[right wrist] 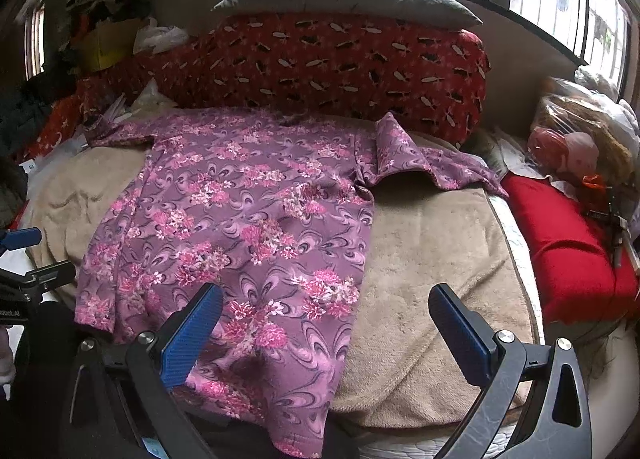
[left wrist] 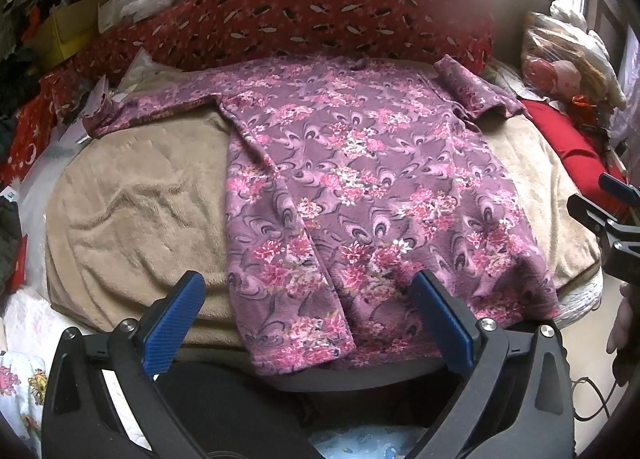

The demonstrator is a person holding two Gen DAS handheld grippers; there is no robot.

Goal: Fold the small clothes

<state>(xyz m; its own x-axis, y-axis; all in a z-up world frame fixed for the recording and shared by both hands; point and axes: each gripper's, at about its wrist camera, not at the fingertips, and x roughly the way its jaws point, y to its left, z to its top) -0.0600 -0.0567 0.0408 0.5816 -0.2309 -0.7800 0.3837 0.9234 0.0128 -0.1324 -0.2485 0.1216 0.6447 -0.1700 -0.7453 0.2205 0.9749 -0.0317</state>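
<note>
both tongs (left wrist: 308,319) (right wrist: 326,329) gape wide, empty; floral shirt (left wrist: 360,179) lies lengthwise, hem nearest, collar far.

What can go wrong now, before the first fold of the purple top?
1. The top lies on a loose beige blanket; a pinch may catch both layers.
2. Its hem hangs over the bed edge, so a pull may drag it off.
3. The right sleeve is already crumpled, the left sleeve lies among papers; the fold may come out uneven.
Both grippers, left and right, are open.
</note>
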